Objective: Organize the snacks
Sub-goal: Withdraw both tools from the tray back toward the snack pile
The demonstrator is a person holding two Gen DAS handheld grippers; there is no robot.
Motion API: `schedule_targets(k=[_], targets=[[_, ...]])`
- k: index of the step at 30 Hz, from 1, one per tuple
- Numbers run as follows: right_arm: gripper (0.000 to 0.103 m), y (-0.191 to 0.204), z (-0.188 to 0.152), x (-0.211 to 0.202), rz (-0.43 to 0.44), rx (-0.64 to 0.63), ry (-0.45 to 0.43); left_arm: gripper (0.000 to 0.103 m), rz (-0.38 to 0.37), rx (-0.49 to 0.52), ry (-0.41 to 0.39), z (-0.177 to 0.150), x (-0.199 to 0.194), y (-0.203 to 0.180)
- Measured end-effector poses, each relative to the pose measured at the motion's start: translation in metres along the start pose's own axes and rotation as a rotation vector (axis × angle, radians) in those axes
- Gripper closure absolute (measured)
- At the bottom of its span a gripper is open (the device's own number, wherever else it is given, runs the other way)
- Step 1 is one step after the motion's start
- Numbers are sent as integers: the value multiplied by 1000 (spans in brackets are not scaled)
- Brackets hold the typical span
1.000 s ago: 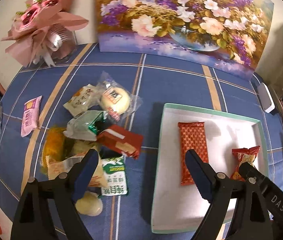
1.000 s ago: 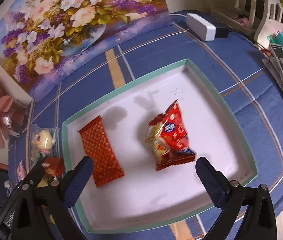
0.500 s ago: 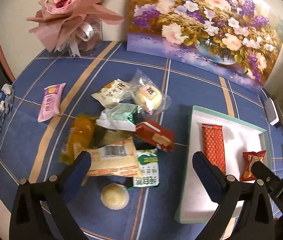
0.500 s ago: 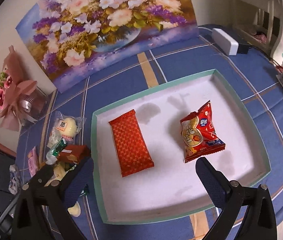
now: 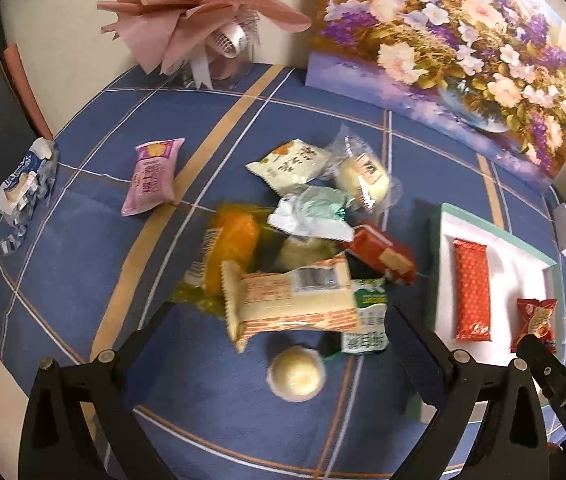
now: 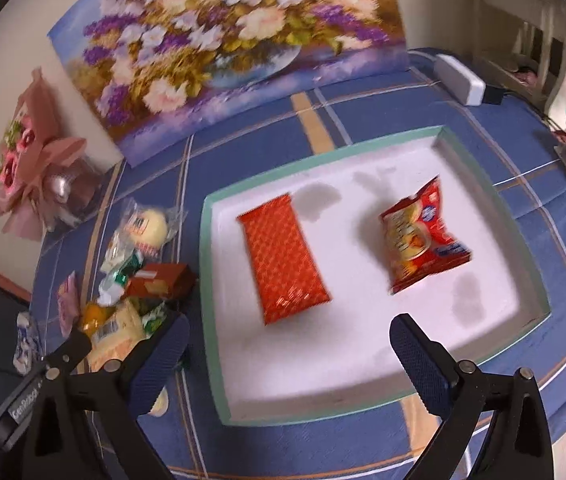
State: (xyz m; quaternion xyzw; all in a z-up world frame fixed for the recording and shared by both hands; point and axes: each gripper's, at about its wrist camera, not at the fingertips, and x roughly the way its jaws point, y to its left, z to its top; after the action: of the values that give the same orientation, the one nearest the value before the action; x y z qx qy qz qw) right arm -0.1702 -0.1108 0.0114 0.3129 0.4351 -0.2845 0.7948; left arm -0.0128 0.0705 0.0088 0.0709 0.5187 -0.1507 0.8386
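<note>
Left tongs (image 5: pixel 279 336) gape empty above the snack pile (image 5: pixel 295 256); right tongs (image 6: pixel 287 344) gape empty over the tray (image 6: pixel 495 208) holding two red packets.

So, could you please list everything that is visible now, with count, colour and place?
tray: 1, white with green rim, on the tablecloth
orange-red bar packet: 1, in the tray, left part
red snack bag: 1, in the tray, right part
loose snack pile: about ten packets, mixed colours, left of the tray
pink packet: 1, apart, left of the pile
round pale snack: 1, near the pile
blue-white wrapper: 1, far left edge
flower painting: 1, against the wall
pink bouquet: 1, back left
white box: 1, back right
left gripper: open, empty, over the pile
right gripper: open, empty, over the tray
</note>
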Motion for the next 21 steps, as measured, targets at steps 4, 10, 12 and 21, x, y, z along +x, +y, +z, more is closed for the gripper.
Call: schedule_targets(k=[4, 10, 12, 21], targets=[[1, 12, -4, 4, 41, -35, 11, 2, 36, -2, -2, -2, -1, 10], [0, 31, -7, 7, 50, -91, 23, 2, 88, -4, -7, -2, 1, 29], [0, 35, -8, 9, 42, -97, 30, 2, 98, -1, -1, -1, 4, 34], [0, 58, -13, 26, 52, -146, 85, 2, 126, -3, 10, 3, 15, 52]])
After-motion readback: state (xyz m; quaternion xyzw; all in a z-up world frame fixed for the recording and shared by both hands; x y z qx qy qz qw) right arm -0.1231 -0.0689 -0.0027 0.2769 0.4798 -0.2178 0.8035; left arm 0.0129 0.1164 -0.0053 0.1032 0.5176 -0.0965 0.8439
